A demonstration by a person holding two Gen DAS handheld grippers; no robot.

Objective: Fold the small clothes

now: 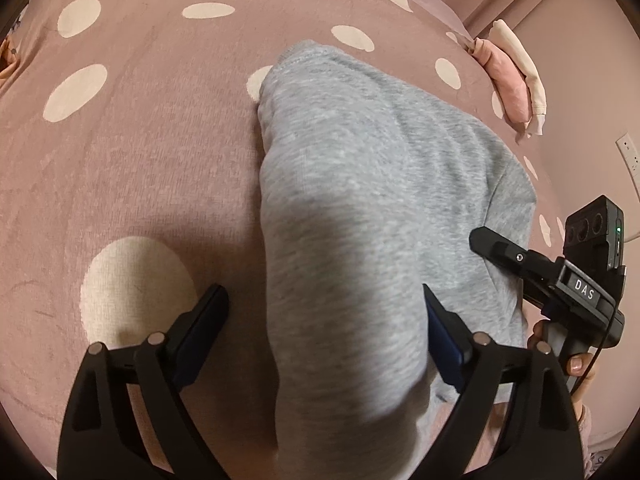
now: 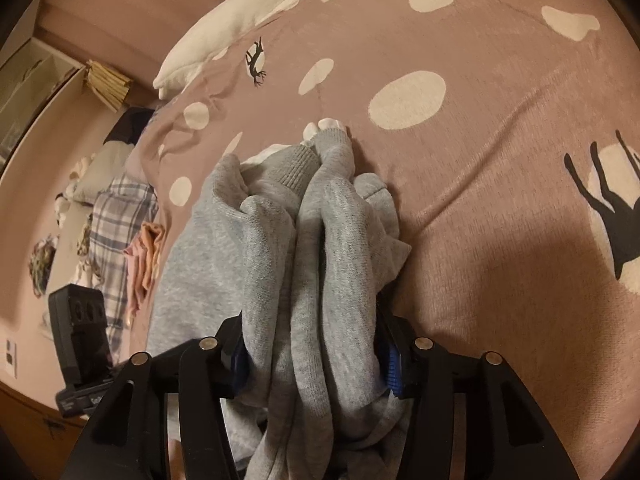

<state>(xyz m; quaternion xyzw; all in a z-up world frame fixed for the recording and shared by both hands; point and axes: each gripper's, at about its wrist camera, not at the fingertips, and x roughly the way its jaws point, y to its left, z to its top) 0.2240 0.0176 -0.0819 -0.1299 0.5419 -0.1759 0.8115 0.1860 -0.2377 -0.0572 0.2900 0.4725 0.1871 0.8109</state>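
Pink dotted bedspread under grey sweatshirt; I see left gripper spread wide, one pad clear of cloth; right gripper pads flank bunched fabric, grip unclear

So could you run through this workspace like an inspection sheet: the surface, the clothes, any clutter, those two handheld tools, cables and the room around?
Surface: pink bedspread with cream dots and black deer prints.
Job's things: grey sweatshirt lying on the bed, bunched thickly on the right gripper's side, ribbed cuff showing.
Clutter: pink and cream folded clothes at the bed edge; plaid cloth and other garments beyond the bed.
Grippers: left gripper jaws wide, fabric between them, one pad clear of it; right gripper jaws hugging a thick bunch of sweatshirt, firm pressure not certain.
Cables: one thin black cable at the right gripper's handle.
Surroundings: pink walls, wall socket, white pillow.
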